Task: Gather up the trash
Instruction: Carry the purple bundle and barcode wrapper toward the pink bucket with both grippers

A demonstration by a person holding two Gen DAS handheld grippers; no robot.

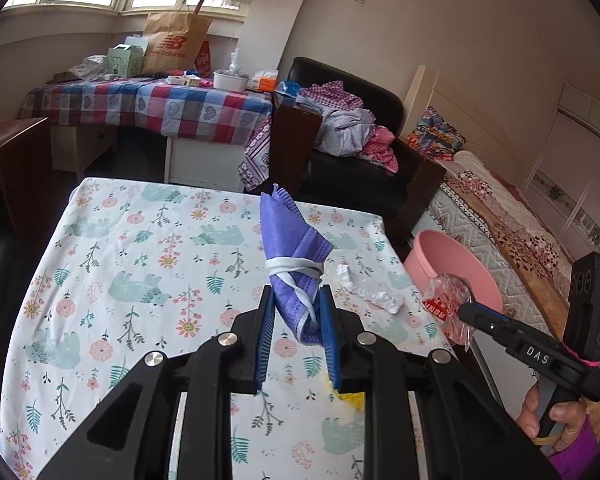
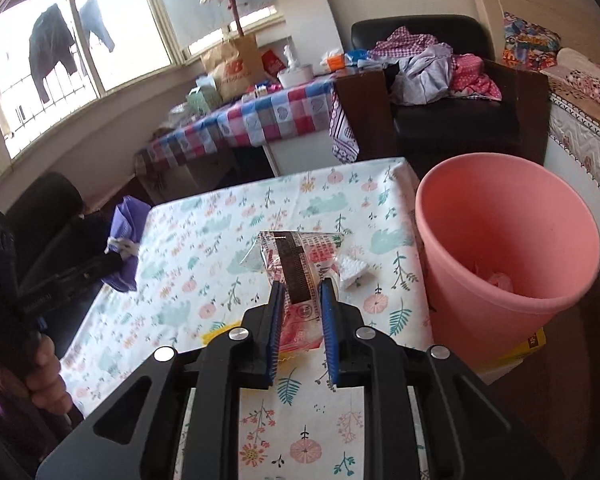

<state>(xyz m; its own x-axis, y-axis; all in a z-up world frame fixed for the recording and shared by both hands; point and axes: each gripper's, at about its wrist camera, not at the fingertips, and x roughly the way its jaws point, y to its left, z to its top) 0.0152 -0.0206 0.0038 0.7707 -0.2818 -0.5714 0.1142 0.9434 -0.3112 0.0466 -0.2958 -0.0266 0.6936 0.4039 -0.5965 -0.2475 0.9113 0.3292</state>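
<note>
Purple face mask (image 1: pixel 296 248), wrapped in its white ear loops, sits pinched in the left gripper (image 1: pixel 298 300) jaws, lifted clear above the floral-cloth worktop (image 1: pixel 140 264). Right gripper (image 2: pixel 302 294) jaws are clamped on a crinkly clear snack wrapper (image 2: pixel 296 264) with red print and a dark stripe, also off the cloth, over the worktop's right side. Yellow scrap (image 1: pixel 350 400) lies under the left gripper's linkage, mostly hidden; can't tell what it is. White crumpled foam or paper piece (image 1: pixel 370 292) lies on the worktop near its right edge, just beyond the wrapper. Pink bin (image 2: pixel 508 256) stands just off that right edge, mouth open, some pale trash at the bottom. It stands on something yellow, cut off from view. Left and middle of the worktop are open cloth. Beyond the far edge: black armchair (image 2: pixel 460 116) piled with clothes, checked-cloth table (image 1: pixel 148 108) cluttered with boxes and a paper bag; bed (image 1: pixel 520 224) at right.
</note>
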